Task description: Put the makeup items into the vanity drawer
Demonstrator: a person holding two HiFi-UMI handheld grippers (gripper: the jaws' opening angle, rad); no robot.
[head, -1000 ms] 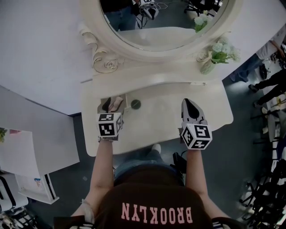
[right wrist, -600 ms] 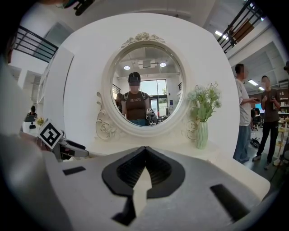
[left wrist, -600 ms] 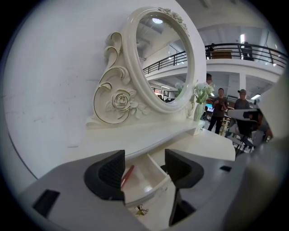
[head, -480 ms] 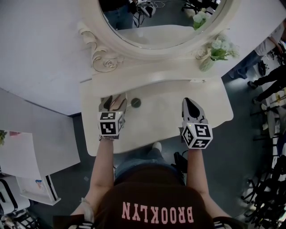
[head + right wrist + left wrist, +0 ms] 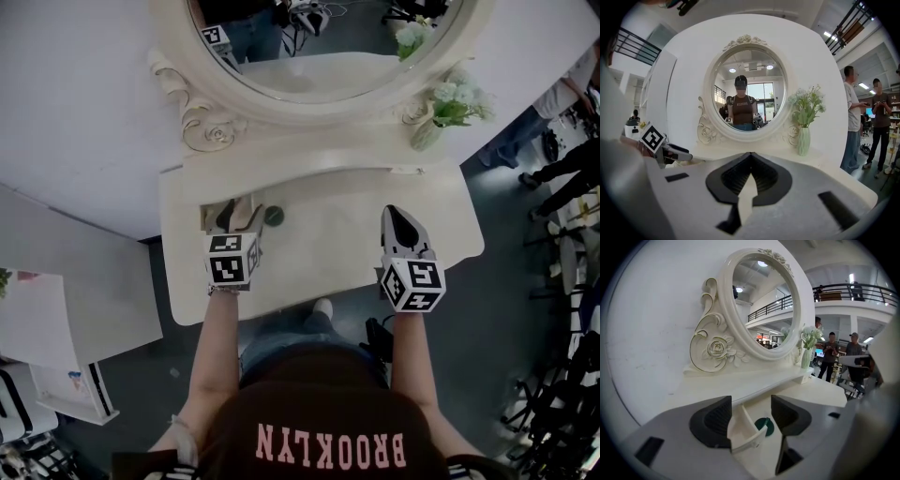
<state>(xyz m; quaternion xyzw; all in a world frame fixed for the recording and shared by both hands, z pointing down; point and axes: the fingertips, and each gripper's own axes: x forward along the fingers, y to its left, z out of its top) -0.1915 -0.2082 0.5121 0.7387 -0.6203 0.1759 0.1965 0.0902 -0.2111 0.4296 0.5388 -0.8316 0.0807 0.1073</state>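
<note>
Little looked done: the green round item (image 5: 273, 216) lay on the desk (image 5: 328, 253) below the mirror (image 5: 319, 56), not in any drawer. The left gripper (image 5: 234, 214) had just opened its fingers wide around a white boxy piece (image 5: 743, 432). The right gripper (image 5: 400, 217) had its fingers together, empty.

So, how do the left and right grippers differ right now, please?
The left gripper's fingers have just been opening and stand wide apart, a cream piece between them; the right gripper's fingers are shut, nothing between. The left gripper is beside a dark green round item; the right gripper has none nearby. Both point toward the mirror.
</note>
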